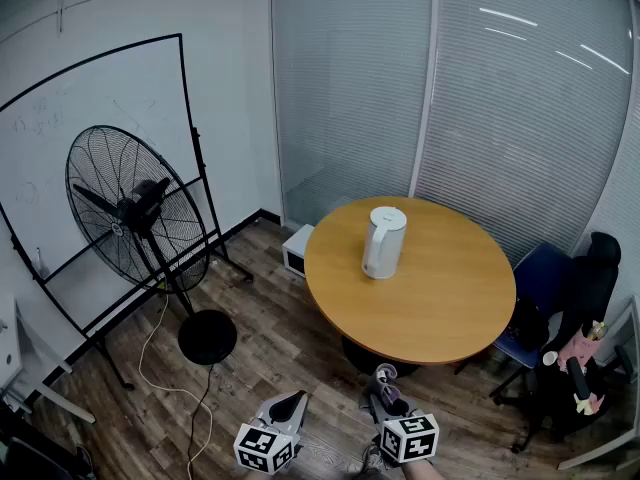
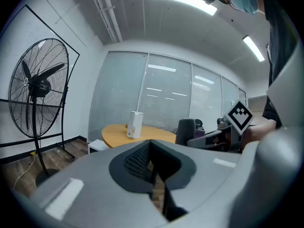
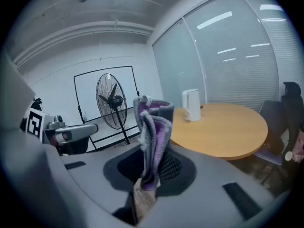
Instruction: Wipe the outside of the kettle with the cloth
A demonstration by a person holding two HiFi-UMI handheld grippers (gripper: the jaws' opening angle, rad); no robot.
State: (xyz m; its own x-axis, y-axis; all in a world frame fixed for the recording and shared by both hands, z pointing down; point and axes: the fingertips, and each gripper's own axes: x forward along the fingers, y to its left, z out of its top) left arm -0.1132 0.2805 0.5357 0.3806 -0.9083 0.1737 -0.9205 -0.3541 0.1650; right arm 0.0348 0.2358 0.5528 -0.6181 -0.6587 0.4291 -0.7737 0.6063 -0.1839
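- The bottom edge is cutting off the hand (image 1: 425, 471) behind the right gripper (image 1: 388, 396).
- In head view the cloth (image 1: 384, 378) is hiding that gripper's jaw tips.
- Scribbles on the whiteboard (image 1: 90, 98) are showing too faint to read.
- The clutter (image 1: 578, 353) by the chair (image 1: 592, 278) is showing too small to name.

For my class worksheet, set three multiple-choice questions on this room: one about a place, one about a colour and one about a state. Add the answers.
1. Where does the kettle stand?
A. on the floor
B. on the round table
C. on a chair

2. What colour is the kettle?
A. white
B. red
C. black

3. How do the jaws of the left gripper stand?
A. gripping the kettle
B. wide open
C. shut, empty

Answers:
1. B, it stands upright on the tabletop.
2. A, its body is white in every view.
3. C, its pads meet with nothing between them; the cloth is in the right gripper.
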